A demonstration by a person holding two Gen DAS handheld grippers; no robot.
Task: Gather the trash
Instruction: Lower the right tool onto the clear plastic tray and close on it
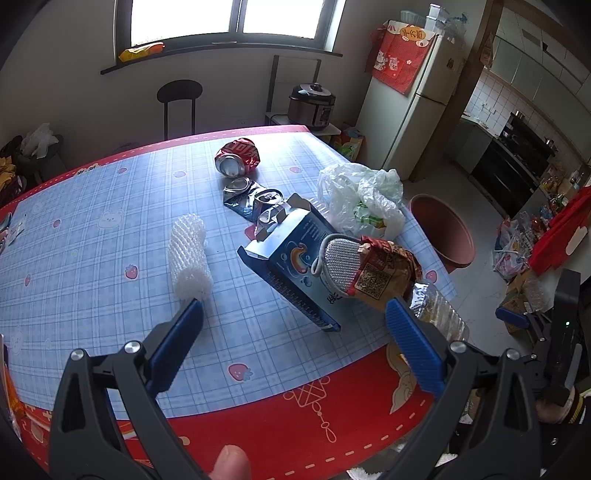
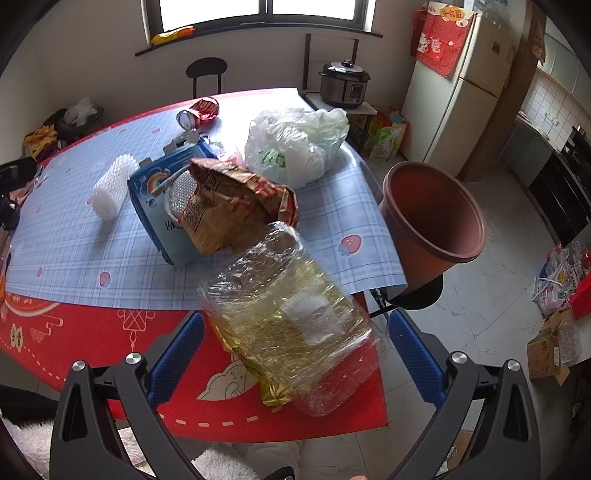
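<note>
The right gripper (image 2: 295, 343) is hanging spread wide and empty around the crushed clear plastic bottle (image 2: 291, 317), likely light, springy, slippery, best pinched across its flattened middle.

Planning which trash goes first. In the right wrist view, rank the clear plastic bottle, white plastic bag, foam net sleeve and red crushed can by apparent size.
1. Clear plastic bottle, though it is nearest the camera, which inflates it.
2. White plastic bag.
3. Foam net sleeve.
4. Red crushed can, farthest away, so probably understated.

daylight from window (image 1: 236, 16) | blown-out glare | fisheye-warped, dark corners
</note>
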